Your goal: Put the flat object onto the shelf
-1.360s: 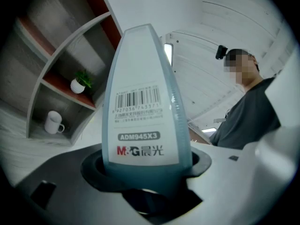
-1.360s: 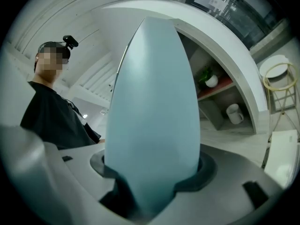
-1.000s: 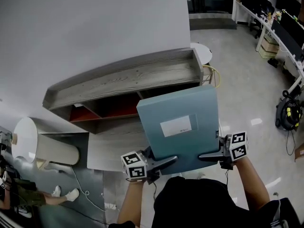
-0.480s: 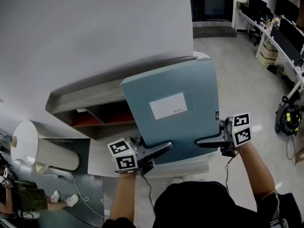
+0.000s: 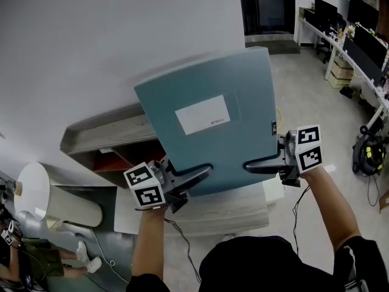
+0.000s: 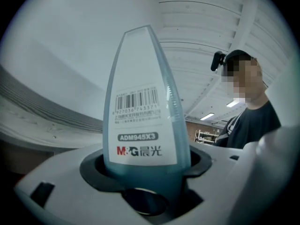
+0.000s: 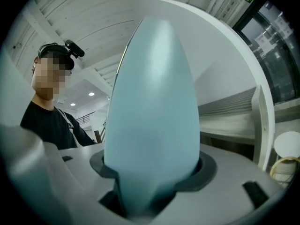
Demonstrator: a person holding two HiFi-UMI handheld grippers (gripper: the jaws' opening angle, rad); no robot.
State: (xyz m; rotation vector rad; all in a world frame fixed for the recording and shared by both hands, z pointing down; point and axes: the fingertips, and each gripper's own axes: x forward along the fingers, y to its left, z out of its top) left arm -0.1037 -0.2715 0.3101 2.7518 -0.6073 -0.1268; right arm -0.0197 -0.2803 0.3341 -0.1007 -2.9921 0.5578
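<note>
While raised over the wooden shelf (image 5: 109, 132), the blue file box (image 5: 209, 117) is clamped at its near edge by the left gripper (image 5: 200, 173) and the right gripper (image 5: 254, 164), with the jaws of each spread wide and pressing on it.

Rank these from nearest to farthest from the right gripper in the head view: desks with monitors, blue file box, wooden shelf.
1. The blue file box: the right gripper clamps its right edge.
2. The wooden shelf: just beyond, lower left in view.
3. The desks with monitors: across the room, upper right.
</note>
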